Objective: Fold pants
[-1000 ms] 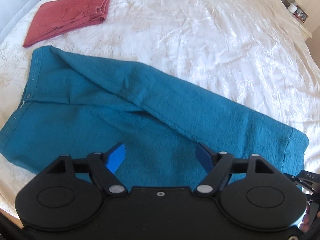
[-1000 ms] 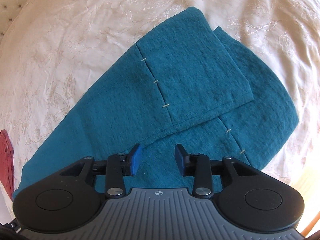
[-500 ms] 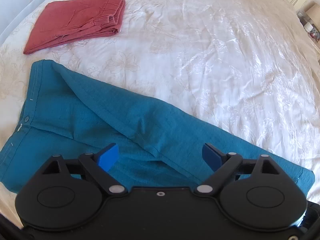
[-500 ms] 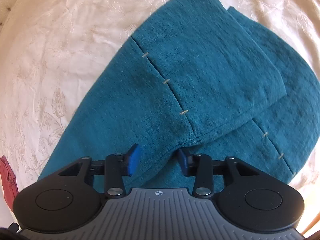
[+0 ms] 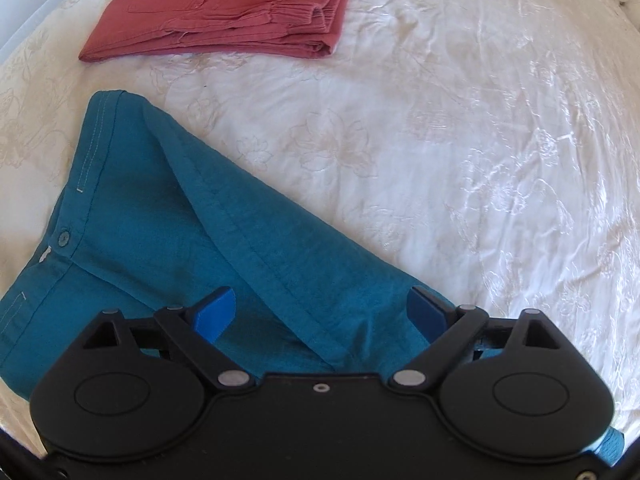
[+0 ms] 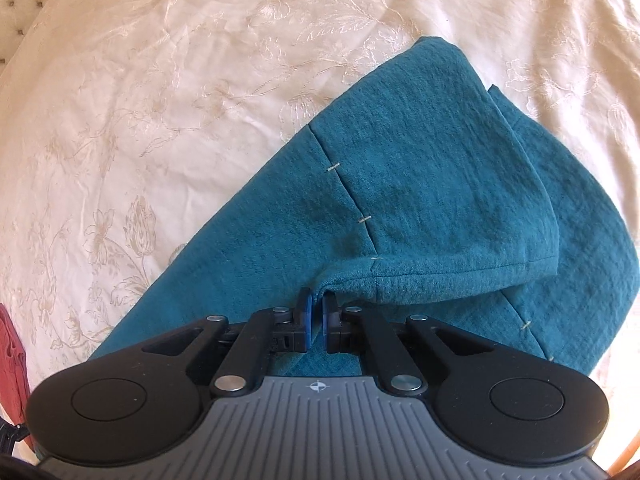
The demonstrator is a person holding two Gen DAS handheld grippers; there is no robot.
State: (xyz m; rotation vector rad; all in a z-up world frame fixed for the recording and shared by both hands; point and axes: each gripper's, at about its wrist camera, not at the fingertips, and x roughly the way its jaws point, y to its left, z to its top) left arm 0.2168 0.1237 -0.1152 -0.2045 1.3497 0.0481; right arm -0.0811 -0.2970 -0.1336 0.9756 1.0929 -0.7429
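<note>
Left view:
L gripper [image 5: 322,314]: jaws spread wide, nothing between them; blue fingers [image 5: 214,312] sit low over the fabric, w/ a seam ridge running up between them.
Pants [image 5: 160,248]: teal, flat on the bed [image 5: 460,140], lower left of view. Waistband w/ a button [image 5: 63,236] at left edge; legs run toward lower right, under the gripper body.
Red pants [image 5: 224,8]: folded stack, top of view, apart from the teal pair.

Right view:
R gripper [image 6: 315,318]: jaws nearly closed, only a thin gap; pinching the edge of the teal fabric where the upper leg's hem side meets the leg beneath. Fabric puckers right at the tips.
Pants [image 6: 420,208]: leg ends, one lying over the other and offset; hems w/ pale tack stitches visible on both.
Bed [image 6: 160,100]: cream embroidered cover around the legs.
Red pants [image 6: 12,348]: sliver at far left edge.
</note>
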